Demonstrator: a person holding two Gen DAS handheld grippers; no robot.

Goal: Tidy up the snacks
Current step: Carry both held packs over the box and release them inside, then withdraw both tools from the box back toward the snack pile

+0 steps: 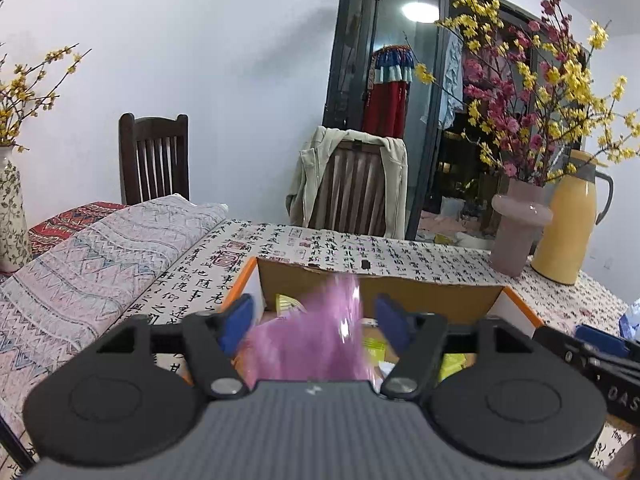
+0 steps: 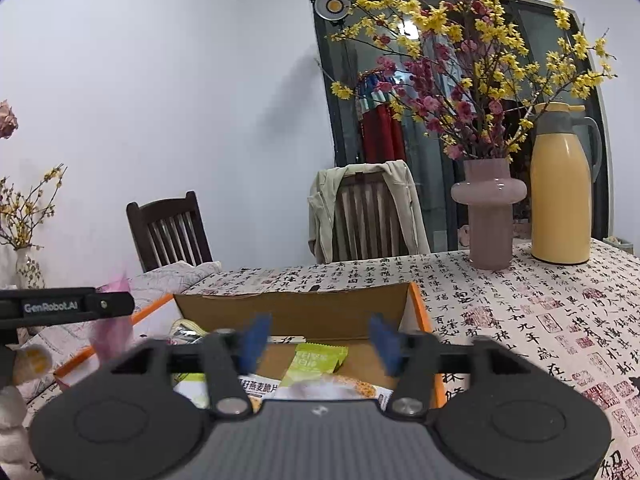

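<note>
An open cardboard box [image 1: 380, 292] with orange edges sits on the calligraphy-print tablecloth. My left gripper [image 1: 316, 320] hangs over it with its blue pads spread wide. A blurred pink snack bag [image 1: 316, 340] lies loose between them, and neither pad presses on it. My right gripper [image 2: 320, 338] is open over the same box [image 2: 296, 308], nothing between its fingers. Below it in the box lie a green snack packet [image 2: 316, 360] and a white oat-crisp packet [image 2: 332, 390]. The pink bag [image 2: 116, 320] also shows at the left of the right wrist view, under the left gripper's black body [image 2: 68, 306].
A pink vase [image 2: 490, 216] of yellow and red blossoms and a yellow thermos jug [image 2: 562, 196] stand at the table's far right. A folded patterned cloth [image 1: 92, 256] lies left of the box. Two wooden chairs, one draped with a jacket [image 1: 352, 184], stand behind the table.
</note>
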